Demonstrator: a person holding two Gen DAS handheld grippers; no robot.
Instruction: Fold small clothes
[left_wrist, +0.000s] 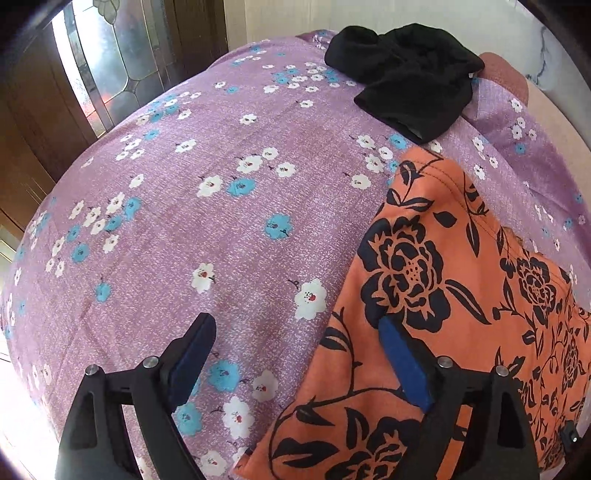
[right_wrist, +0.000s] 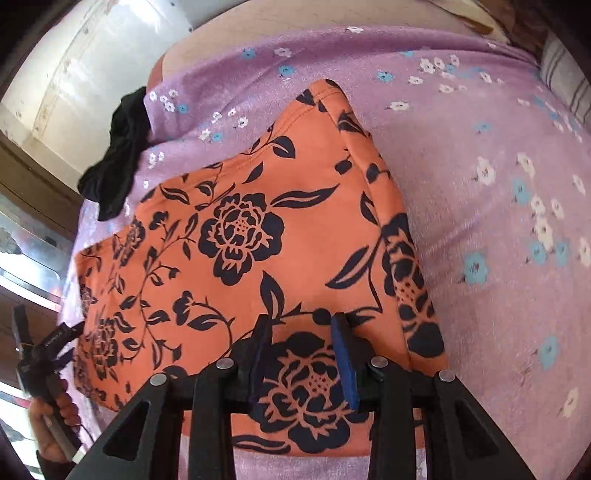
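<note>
Left gripper (left_wrist: 295, 339) hangs with fingers wide apart over the near-left edge of the orange garment (left_wrist: 443, 314), gripping nothing. Right gripper (right_wrist: 303, 339), fingers partly apart and unclamped, sits above the garment's near hem. This smooth, folded, black-floral garment lies flat on a purple flowered bedsheet (left_wrist: 184, 221), beyond it a crumpled black cloth (left_wrist: 406, 81).

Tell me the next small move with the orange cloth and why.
Probably lower the left tongs and close them on the orange cloth's near edge. They are open, straddling that edge without gripping. The right tongs hang open over the cloth too, so nothing holds it yet.
</note>
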